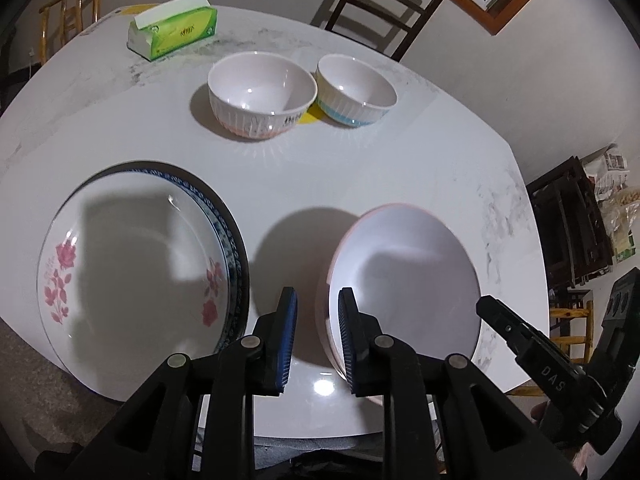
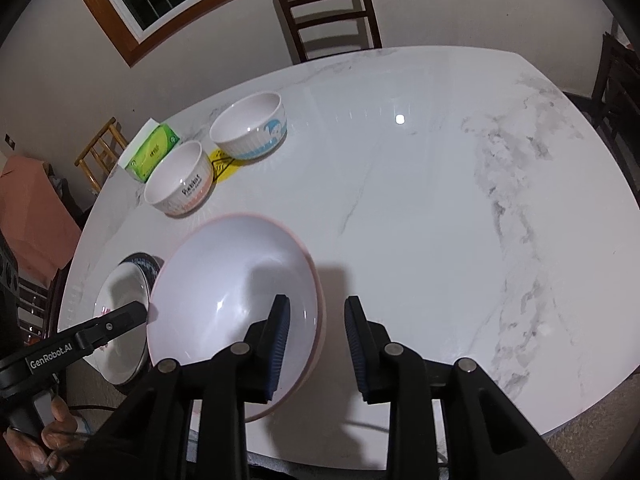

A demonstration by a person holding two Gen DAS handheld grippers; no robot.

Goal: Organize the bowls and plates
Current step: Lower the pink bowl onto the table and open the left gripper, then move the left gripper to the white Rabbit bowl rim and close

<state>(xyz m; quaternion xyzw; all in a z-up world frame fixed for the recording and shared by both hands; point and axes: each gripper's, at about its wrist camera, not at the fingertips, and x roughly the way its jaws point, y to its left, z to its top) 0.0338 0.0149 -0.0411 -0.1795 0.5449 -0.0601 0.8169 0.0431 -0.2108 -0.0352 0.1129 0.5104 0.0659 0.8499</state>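
Note:
A pink-rimmed white plate (image 1: 404, 276) lies near the table's front edge; it also shows in the right wrist view (image 2: 232, 280). My left gripper (image 1: 318, 312) is open, its right finger over the plate's left rim. My right gripper (image 2: 316, 320) is open, straddling the plate's right rim. A rose-patterned plate (image 1: 136, 264) lies stacked on a blue-rimmed plate (image 1: 234, 236) at the left. Two ribbed bowls stand farther back: a pink-banded bowl (image 1: 262, 94) and a blue-banded bowl (image 1: 356, 90).
The white marble table (image 2: 440, 208) stretches to the right. A green tissue box (image 1: 174, 32) sits at the far left. A yellow sticker (image 2: 222, 166) lies between the bowls. Dark chairs (image 2: 328, 8) stand behind the table.

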